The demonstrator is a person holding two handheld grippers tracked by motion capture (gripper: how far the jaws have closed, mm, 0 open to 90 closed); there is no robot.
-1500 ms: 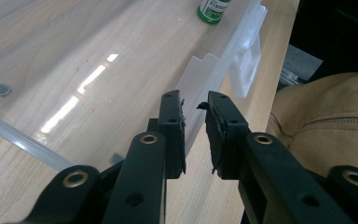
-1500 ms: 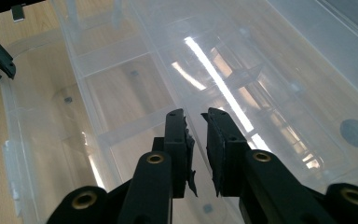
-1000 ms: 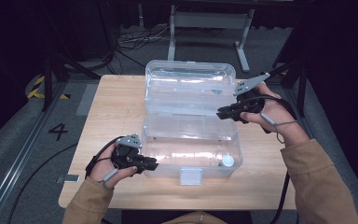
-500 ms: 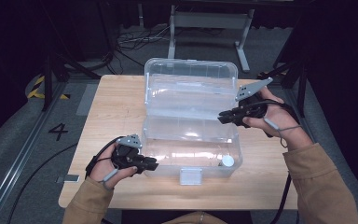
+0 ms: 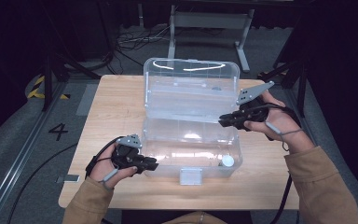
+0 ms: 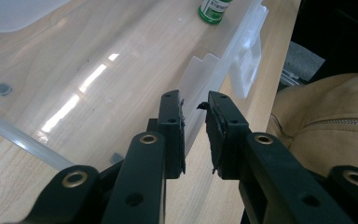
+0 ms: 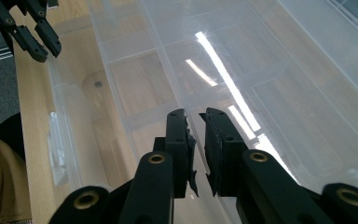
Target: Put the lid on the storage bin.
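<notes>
While the left tool (image 5: 150,163) pinches the clear box (image 5: 191,154) front wall, right tool (image 5: 223,122) pinches its lid (image 5: 191,91) edge: swing steadily, base kept down on worktop (image 5: 116,107)

Clear plastic box (image 5: 191,149) centred on wooden table (image 5: 116,107), lid (image 5: 191,86) raised and standing nearly upright at the far side. Small white-capped bottle (image 5: 227,161) inside at near right corner. Latch tab (image 5: 190,176) on front wall, hanging free. Left gripper (image 5: 150,164) at near left corner of box, tips at the front wall, jaws close together; contact not discernible. Right gripper (image 5: 223,122) at right end of the hinge line, tips against the lid's lower edge, jaws narrowly parted. 2 tan sleeves entering from bottom edge. Cables on floor beyond table; floor marking "4" (image 5: 58,131) at left.
</notes>
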